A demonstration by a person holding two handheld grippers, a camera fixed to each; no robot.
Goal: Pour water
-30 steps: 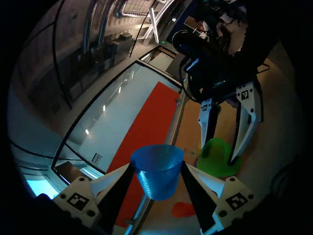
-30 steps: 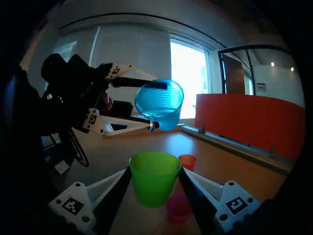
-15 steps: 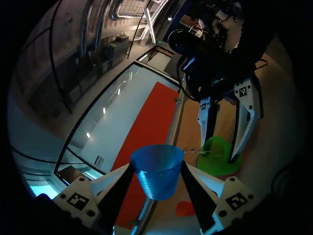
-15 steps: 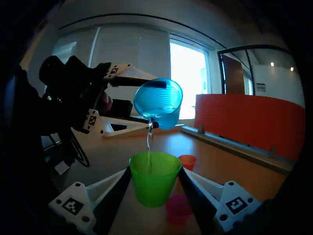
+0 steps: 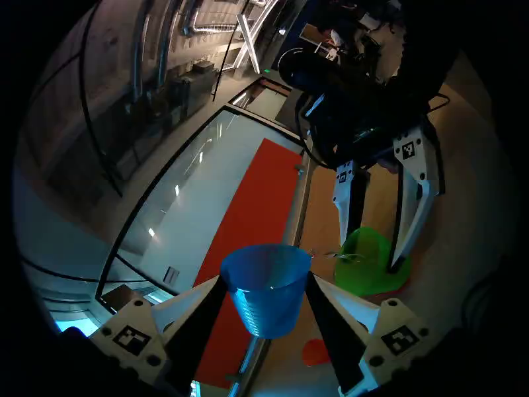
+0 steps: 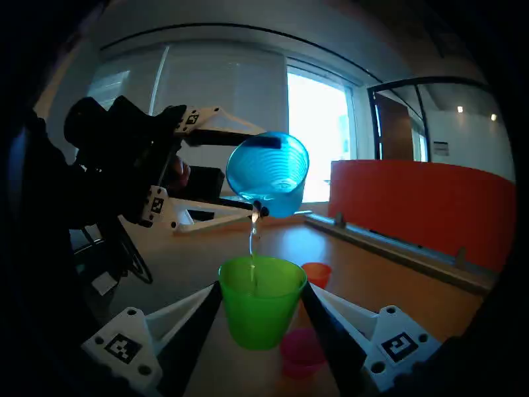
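Left claw [image 6: 270, 176]: clamped on the blue cup, one finger pressed on each side; up near 12 o'clock in the right gripper view, with the hand that holds it dark at 9 o'clock.
Blue cup [image 6: 268, 173]: up in the air and tipped on its side, mouth turned to the camera of the right gripper view, rings showing inside; above the green cup, not touching it.
Water [image 6: 251, 248]: a thin stream, falling from the low lip of the blue cup, at its 6 o'clock, straight down into the green cup.
Green cup [image 6: 261, 311]: upright, mouth up, right under the stream; cannot tell if resting on the table or lifted.
Right claw [image 6: 262, 291]: clamped on the green cup, a finger tight on each side.
Orange cup [image 6: 317, 271]: small, on the table, just behind the green cup at its 2 o'clock.
Pink cup [image 6: 301, 347]: small, low at the green cup's 5 o'clock, partly hidden by a finger of the right claw.
Table [image 6: 397, 278]: brown wood, under the cups.
Red wall [image 6: 423, 198]: at 3 o'clock, along the far edge of the table.
Window [image 6: 317, 132]: bright, behind the blue cup near 1 o'clock.
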